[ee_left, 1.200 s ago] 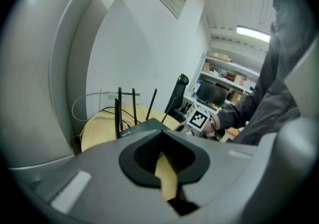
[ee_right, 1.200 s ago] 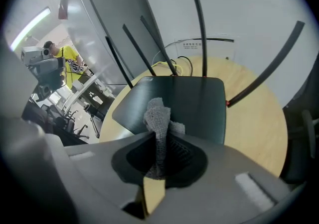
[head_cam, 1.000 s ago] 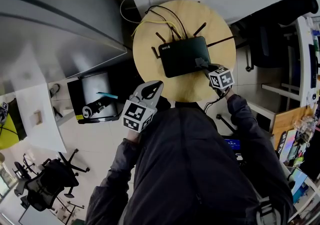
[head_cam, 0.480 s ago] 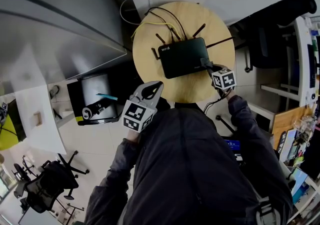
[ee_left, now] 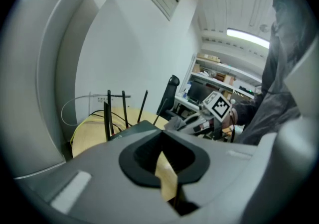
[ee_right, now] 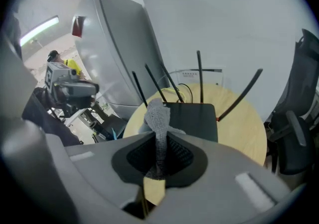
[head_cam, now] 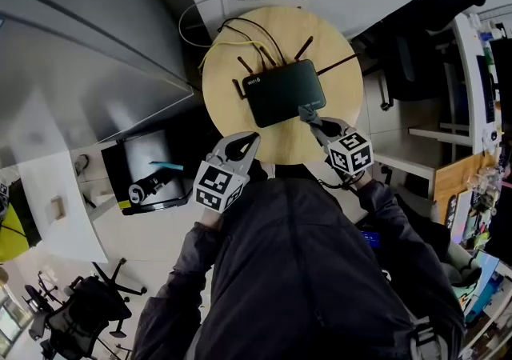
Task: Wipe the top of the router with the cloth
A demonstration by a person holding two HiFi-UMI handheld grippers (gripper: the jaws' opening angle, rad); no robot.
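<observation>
The right hand-held gripper (head_cam: pixel 314 120) reaches to the near right corner of the router (head_cam: pixel 282 93), clamping the grey cloth (ee_right: pixel 158 118). The left hand-held gripper (head_cam: pixel 246 142), closed and empty, hovers nearer the person. The router lies crosswise on the table (head_cam: pixel 228 114), its antennas pointing away.

Round wooden table (head_cam: pixel 220 98), black router (head_cam: pixel 284 93) atop

— Entry one: what do you wear?
— A dark grey fabric jacket (head_cam: pixel 304 270). It has long creased sleeves and a seam down its middle.
— Entry two: your tools?
— Your left gripper (head_cam: pixel 246 141) is pale grey moulded plastic and bears a white cube with black square markers (head_cam: pixel 218 184). Your right gripper (head_cam: pixel 312 118) is the same make, with a matching cube (head_cam: pixel 350 154). A black textured lining (ee_right: pixel 182 161) forms a rounded hollow between the jaws.
</observation>
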